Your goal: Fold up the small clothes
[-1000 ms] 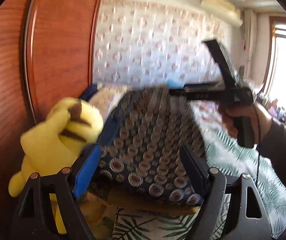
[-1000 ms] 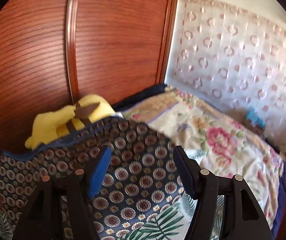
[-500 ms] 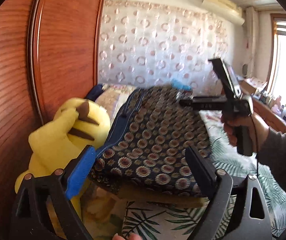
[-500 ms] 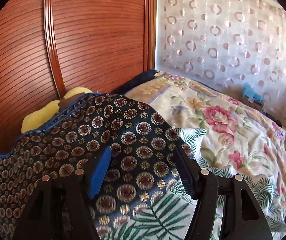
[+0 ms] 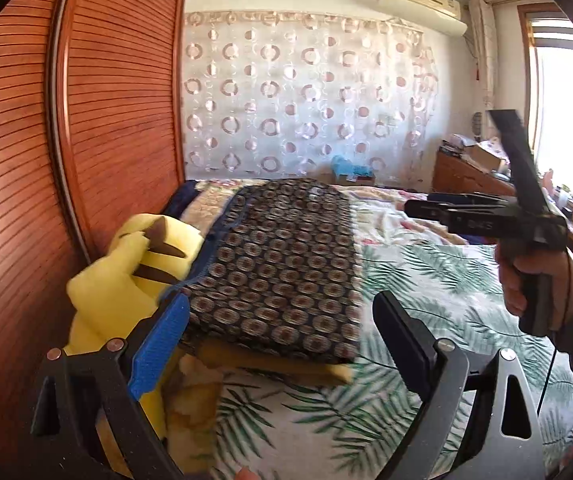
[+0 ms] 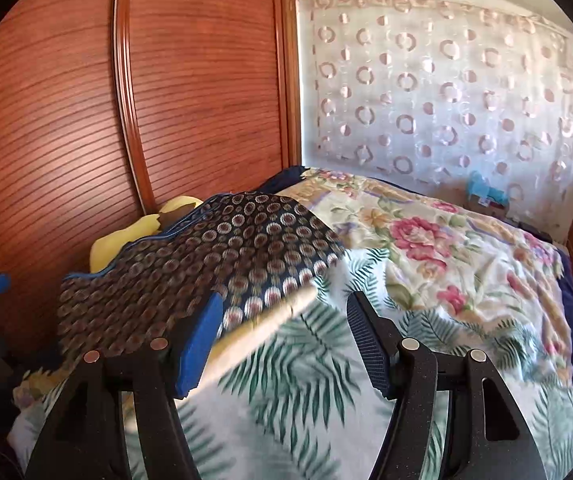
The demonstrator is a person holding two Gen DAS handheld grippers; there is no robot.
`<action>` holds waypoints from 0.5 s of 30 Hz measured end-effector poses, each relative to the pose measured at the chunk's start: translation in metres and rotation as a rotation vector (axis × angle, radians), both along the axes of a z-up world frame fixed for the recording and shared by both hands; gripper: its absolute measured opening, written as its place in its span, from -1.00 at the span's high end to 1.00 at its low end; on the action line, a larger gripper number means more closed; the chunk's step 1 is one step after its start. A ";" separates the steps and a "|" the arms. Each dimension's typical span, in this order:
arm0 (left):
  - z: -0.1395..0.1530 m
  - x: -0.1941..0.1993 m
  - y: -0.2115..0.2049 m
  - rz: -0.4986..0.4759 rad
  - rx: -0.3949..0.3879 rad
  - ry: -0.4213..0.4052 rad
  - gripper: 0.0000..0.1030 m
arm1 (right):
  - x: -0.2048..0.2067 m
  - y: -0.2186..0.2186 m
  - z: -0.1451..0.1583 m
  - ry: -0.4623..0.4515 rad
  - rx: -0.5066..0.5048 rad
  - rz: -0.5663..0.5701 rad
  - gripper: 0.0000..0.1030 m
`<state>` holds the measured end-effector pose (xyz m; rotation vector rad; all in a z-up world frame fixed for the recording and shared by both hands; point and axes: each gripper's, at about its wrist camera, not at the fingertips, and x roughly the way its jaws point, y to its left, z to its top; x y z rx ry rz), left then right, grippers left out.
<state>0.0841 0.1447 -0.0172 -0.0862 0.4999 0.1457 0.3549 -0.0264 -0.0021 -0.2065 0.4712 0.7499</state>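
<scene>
A folded dark garment with round motifs [image 5: 282,256] lies on top of a tan folded item [image 5: 270,364] on the bed. My left gripper [image 5: 278,340] stands open just short of its near edge, with nothing between its fingers. In the right wrist view the same garment [image 6: 206,256] lies to the left and beyond my right gripper [image 6: 284,344], which is open and empty. The tan item's edge [image 6: 270,320] shows under it. The right gripper [image 5: 414,208], held by a hand [image 5: 526,280], hovers to the right of the garment.
A yellow plush toy [image 5: 126,280] leans against the wooden wardrobe door [image 5: 86,120], touching the garment's left side. The leaf-print sheet [image 5: 426,280] spreads to the right, with a floral quilt [image 6: 426,240] beyond. A circle-patterned curtain [image 5: 306,100] hangs behind the bed.
Both grippers have drawn back from the garment, which now lies flat on the stack. The left gripper's jaws stand wider. The right gripper has swung away to the right.
</scene>
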 end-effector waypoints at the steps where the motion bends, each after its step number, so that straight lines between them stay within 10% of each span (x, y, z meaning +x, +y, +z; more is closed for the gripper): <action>1: 0.000 -0.002 -0.006 -0.012 -0.001 0.005 -0.81 | -0.011 -0.008 0.001 -0.004 0.004 -0.003 -0.30; 15: -0.012 -0.013 -0.081 -0.097 -0.014 0.054 -0.81 | -0.154 -0.104 0.002 -0.024 0.043 -0.117 -0.52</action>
